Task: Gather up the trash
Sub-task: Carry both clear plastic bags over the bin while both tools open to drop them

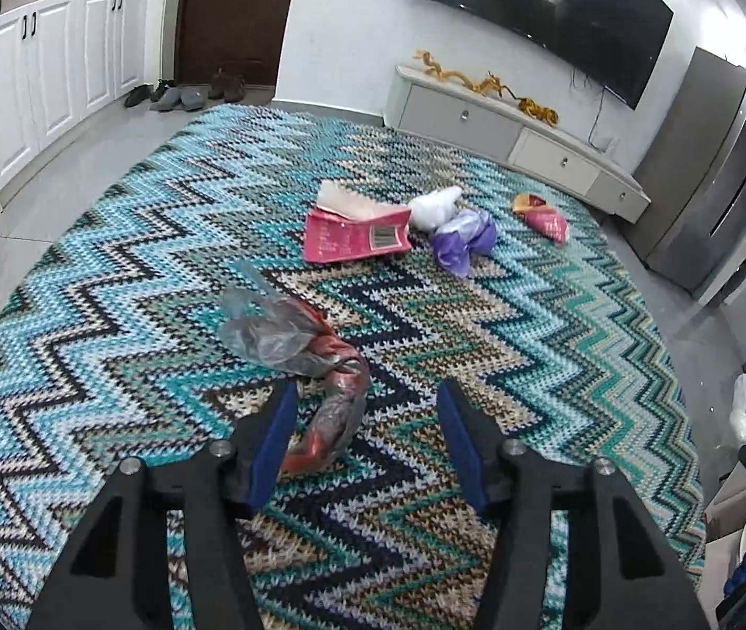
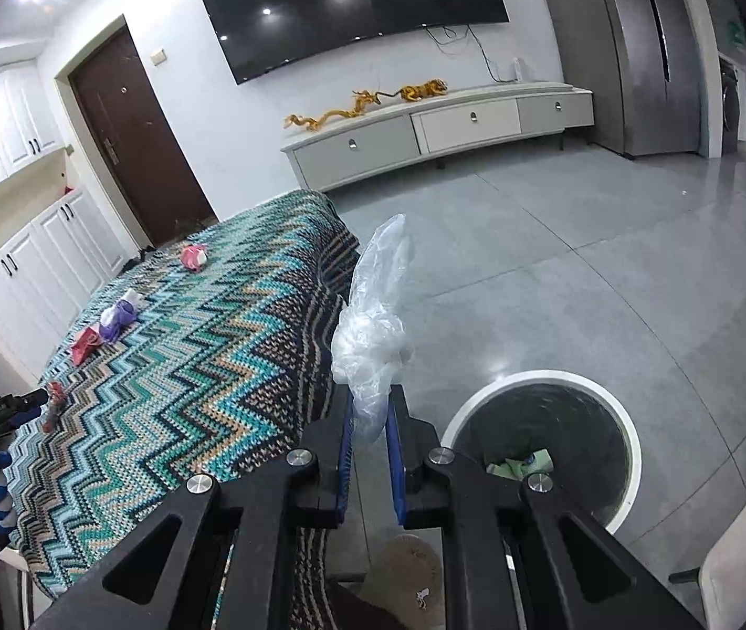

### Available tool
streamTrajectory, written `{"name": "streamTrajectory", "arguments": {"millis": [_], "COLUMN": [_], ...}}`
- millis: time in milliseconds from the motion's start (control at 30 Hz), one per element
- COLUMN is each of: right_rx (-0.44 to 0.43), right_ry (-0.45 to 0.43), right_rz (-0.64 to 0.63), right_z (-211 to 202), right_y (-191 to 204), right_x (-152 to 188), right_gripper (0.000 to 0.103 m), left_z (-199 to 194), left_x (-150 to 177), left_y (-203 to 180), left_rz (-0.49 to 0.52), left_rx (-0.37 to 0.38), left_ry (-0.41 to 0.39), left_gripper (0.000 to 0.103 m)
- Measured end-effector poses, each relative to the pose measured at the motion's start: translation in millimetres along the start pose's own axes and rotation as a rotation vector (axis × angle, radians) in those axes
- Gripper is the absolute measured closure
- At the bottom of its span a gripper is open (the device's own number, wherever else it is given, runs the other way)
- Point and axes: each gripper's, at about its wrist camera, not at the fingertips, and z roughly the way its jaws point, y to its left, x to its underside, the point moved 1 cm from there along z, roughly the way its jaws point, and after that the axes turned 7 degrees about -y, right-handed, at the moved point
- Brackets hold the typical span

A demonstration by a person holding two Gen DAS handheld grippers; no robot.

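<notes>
My left gripper [image 1: 365, 401] is open just above the zigzag cloth [image 1: 110, 283], with a crumpled clear and red wrapper [image 1: 315, 367] between its fingers. Farther off lie a pink packet [image 1: 354, 233], a white wad [image 1: 433, 207], a purple bag [image 1: 464, 239] and a red-gold wrapper [image 1: 540, 218]. My right gripper [image 2: 370, 399] is shut on a clear plastic bag [image 2: 373, 310], held off the table edge, left of a white-rimmed bin [image 2: 627, 430] on the floor.
The bin holds green scraps [image 2: 522, 464]. A grey TV cabinet [image 2: 425, 131], a dark TV [image 2: 352, 5], a steel fridge [image 2: 640, 47] and white cupboards [image 1: 52, 73] line the walls. Shoes [image 1: 173, 94] sit by the brown door. Grey tiled floor [image 2: 556, 262] spreads right of the table.
</notes>
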Motion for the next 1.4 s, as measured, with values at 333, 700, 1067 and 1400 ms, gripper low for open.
{"name": "streamTrajectory", "arguments": {"millis": [333, 700, 1067, 1400], "right_rx": [0.036, 0.005, 0.008, 0.083], "right_ry": [0.012, -0.011, -0.035, 0.022], "right_rz": [-0.010, 0.000, 0.056, 0.149], "right_z": [0.4, -9.9, -21.9, -5.1], "right_y": [8.1, 6.6, -28.4, -95.4], "right_x": [-3.0, -0.7, 10.9, 31.4], "right_gripper": [0.091, 0.091, 0.091, 0.091], "left_z": [18.3, -16.5, -37.6, -9.1], "left_x": [7.6, 0.4, -4.2, 22.0], "left_y": [5.6, -2.7, -106.5, -280.1], "left_rz": [0.012, 0.036, 0.160, 0.346], "left_rx": [-0.007, -0.011, 0.180, 0.480], "left_ry": [0.017, -0.067, -0.048, 0.138], "left_gripper": [0.087, 0.089, 0.089, 0.088]}}
